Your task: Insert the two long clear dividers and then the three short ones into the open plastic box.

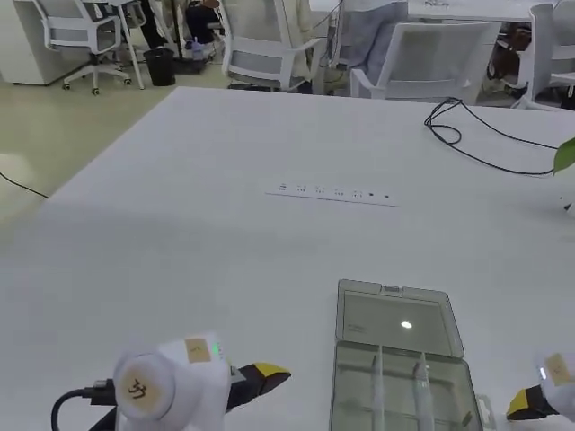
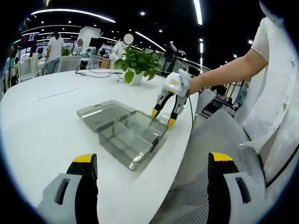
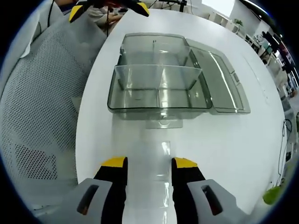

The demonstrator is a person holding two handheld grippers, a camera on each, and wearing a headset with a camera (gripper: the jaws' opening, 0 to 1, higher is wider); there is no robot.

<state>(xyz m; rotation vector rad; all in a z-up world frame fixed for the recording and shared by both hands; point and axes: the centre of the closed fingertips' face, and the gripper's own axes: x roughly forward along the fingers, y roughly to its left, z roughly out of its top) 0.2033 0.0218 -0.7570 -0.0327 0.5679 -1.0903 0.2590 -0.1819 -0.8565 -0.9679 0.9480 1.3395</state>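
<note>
The clear plastic box (image 1: pixel 338 395) lies open near the table's front edge, its lid (image 1: pixel 395 314) folded back flat. Two clear dividers (image 1: pixel 378 382) stand inside along its length. In the right gripper view the box (image 3: pixel 159 100) is straight ahead, with a long divider (image 3: pixel 159 68) across it and a short wall (image 3: pixel 159 88) that seems to meet it. My right gripper (image 3: pixel 149 163) is closed to a narrow gap on a faint clear divider (image 3: pixel 163 149), right of the box (image 1: pixel 530 406). My left gripper (image 2: pixel 152 161) is wide open and holds nothing, left of the box (image 1: pixel 269 373).
A flat white strip (image 1: pixel 332 192) lies mid-table. A black cable (image 1: pixel 467 135) loops at the far right. A potted plant (image 2: pixel 135 65) stands behind the box in the left gripper view. Chairs (image 1: pixel 269 45) line the table's far side. A mesh chair seat (image 3: pixel 42 107) sits below the table edge.
</note>
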